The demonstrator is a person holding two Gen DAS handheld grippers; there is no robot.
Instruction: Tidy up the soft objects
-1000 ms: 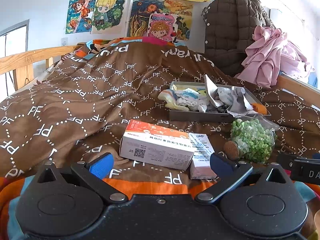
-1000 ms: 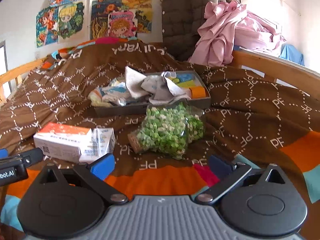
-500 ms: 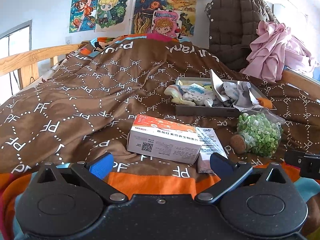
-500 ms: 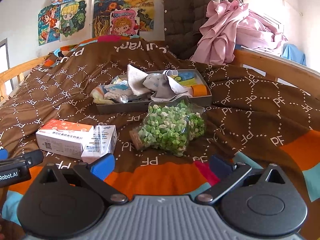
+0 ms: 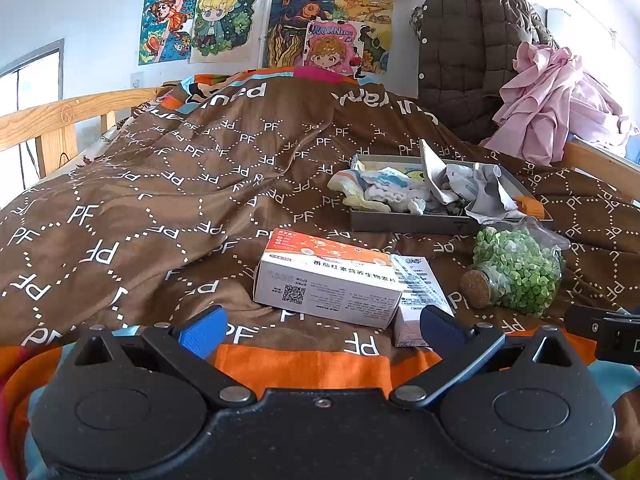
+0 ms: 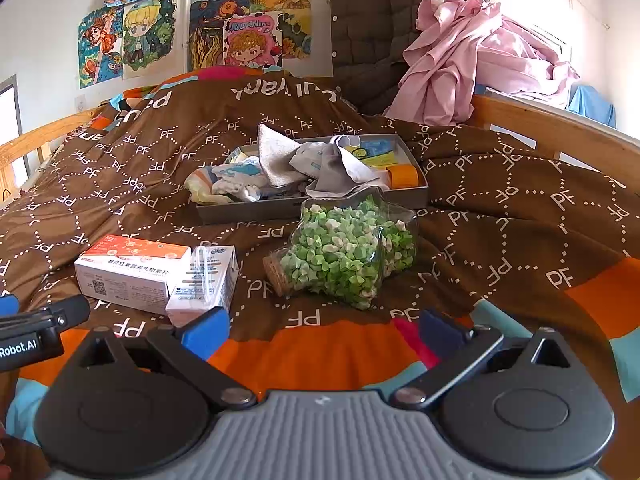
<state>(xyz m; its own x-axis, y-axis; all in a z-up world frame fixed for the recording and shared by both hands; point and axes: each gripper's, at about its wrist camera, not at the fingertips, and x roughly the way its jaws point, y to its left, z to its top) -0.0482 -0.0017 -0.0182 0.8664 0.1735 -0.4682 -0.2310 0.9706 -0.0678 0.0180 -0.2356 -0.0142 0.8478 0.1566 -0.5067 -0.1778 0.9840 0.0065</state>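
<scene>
A grey tray (image 5: 404, 222) (image 6: 280, 208) lies on the brown bedspread, holding crumpled socks (image 5: 384, 192) (image 6: 232, 182) and grey cloths (image 5: 476, 188) (image 6: 320, 164). In front of it lie an orange-and-white box (image 5: 324, 276) (image 6: 128, 268), a small white carton (image 5: 416, 292) (image 6: 204, 280) and a corked glass bottle of green paper stars (image 5: 516, 268) (image 6: 348, 252). My left gripper (image 5: 320, 330) stands open just short of the box, holding nothing. My right gripper (image 6: 324, 332) stands open, empty, short of the bottle.
A brown quilted coat (image 6: 372, 36) and pink clothes (image 6: 468, 64) are heaped at the back right on the wooden bed rail (image 6: 532, 120). Another rail (image 5: 60, 120) runs along the left. Drawings (image 5: 224, 20) cover the wall. Open bedspread (image 5: 140, 208) stretches to the left.
Both grippers have drawn back and slightly lifted, so the box, carton, bottle and tray sit a little farther off. Nothing on the bed has moved; both stay open.
</scene>
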